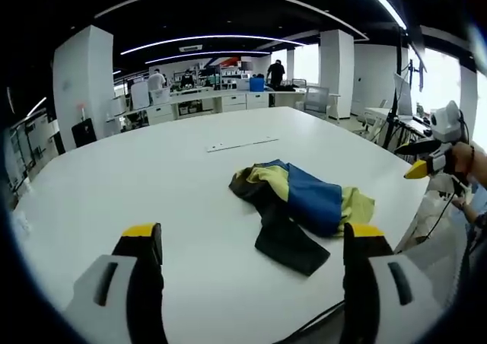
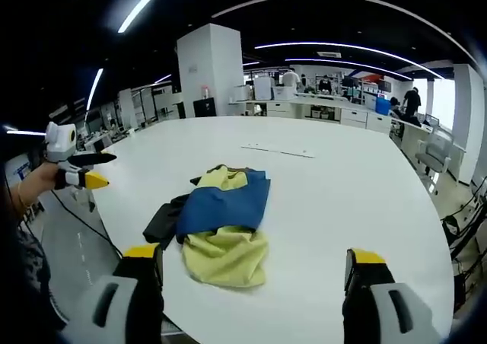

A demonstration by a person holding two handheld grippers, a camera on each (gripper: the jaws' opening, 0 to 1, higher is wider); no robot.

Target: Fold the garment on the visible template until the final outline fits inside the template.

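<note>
Left gripper view looks along my left gripper (image 1: 253,245), whose two yellow-tipped jaws stand wide apart with nothing between them, hovering above the near part of the white counter (image 1: 137,176). Between and beyond the jaws, right of the counter's middle, lies the garment (image 1: 297,207), a crumpled heap of blue, pale yellow and black cloth, its black part reaching toward me. Farther off on the counter, past the garment, lies a thin pale strip (image 1: 242,143); I cannot tell what it is. At the far right edge of this view my right gripper (image 1: 426,161) hangs off the counter's side, held in my hand (image 1: 464,161), apart from the garment.

Right gripper view, at its far left, catches my left gripper (image 2: 90,170) held beside the counter's (image 2: 365,192) left edge, its black and yellow tips pointing right. My right gripper (image 2: 255,264) also has its jaws spread wide and empty, over the near edge of the counter. The garment (image 2: 221,222) sits between the jaws and a little beyond them, toward the left, with yellow cloth nearest me, blue over the middle and black at its left side. Desks, white pillars and some people stand in the far background of the room.
</note>
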